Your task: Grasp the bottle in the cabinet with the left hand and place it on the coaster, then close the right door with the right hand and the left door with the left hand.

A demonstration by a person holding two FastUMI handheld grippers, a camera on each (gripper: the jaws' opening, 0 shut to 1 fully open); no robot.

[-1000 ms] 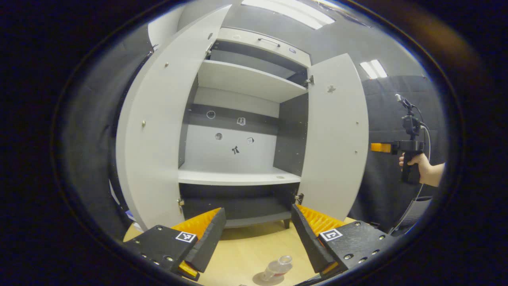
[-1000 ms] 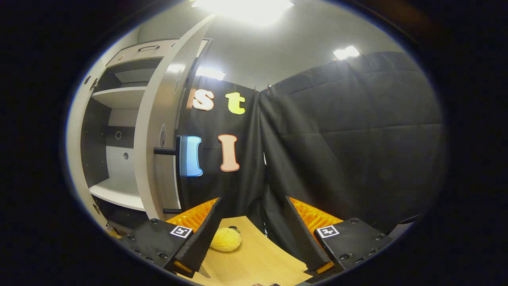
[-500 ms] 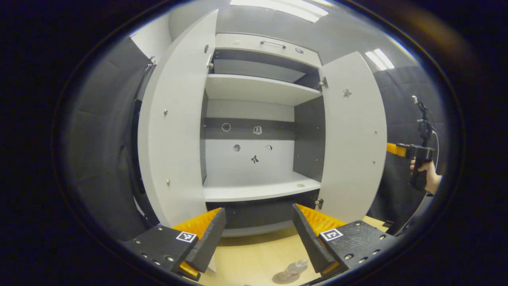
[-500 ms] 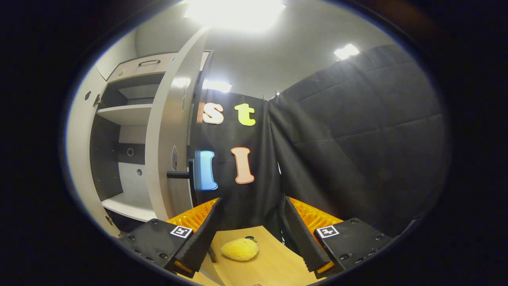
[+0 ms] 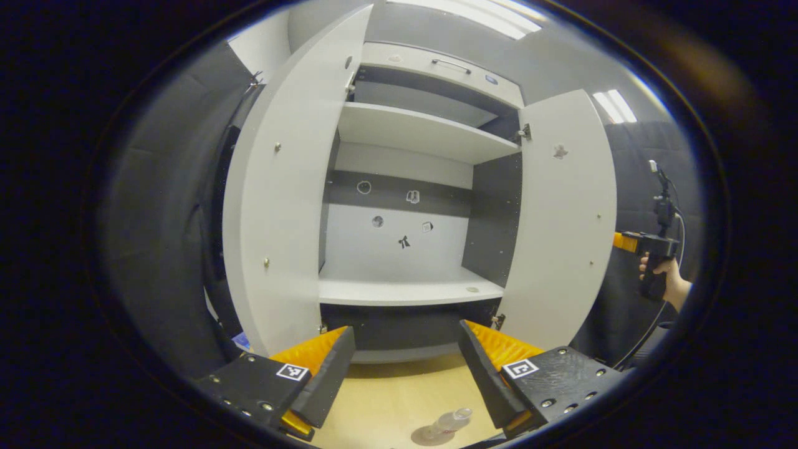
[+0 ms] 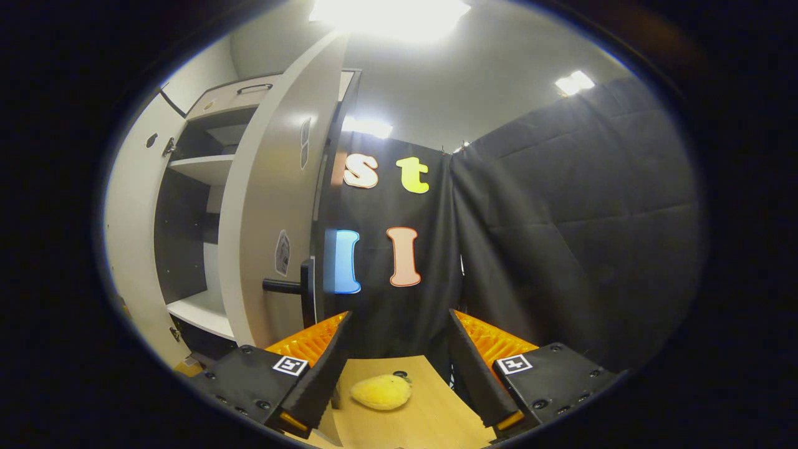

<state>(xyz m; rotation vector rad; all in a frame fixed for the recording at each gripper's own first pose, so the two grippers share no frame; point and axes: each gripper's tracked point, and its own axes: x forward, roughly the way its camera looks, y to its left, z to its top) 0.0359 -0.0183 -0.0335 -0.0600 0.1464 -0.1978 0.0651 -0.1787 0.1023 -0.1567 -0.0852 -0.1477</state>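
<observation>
The cabinet (image 5: 405, 187) stands with both doors swung wide. Its shelves (image 5: 408, 290) are flat, matte grey boards, and they hold nothing; only small stickers dot the back panel. A drawer front with a slim handle (image 5: 453, 65) tops it at 12 o'clock.

The bottle (image 5: 450, 423), clear plastic and round, stands on a round grey coaster (image 5: 427, 436) on the pale wood table (image 5: 393, 399), at 6 o'clock in the left gripper view, between the fingers of the left gripper (image 5: 405, 368), whose jaws are spread apart with nothing in them.

At 3 o'clock, past the right door (image 5: 564, 218), a hand (image 5: 666, 274) holds the right gripper (image 5: 645, 246). In its own view the right gripper (image 6: 399, 362) is also apart and empty. The door's outer face (image 6: 268, 199) carries a dark bar handle (image 6: 283, 285) at 9 o'clock. A soft yellow lump (image 6: 380, 391) lies on the table at 6 o'clock.
</observation>
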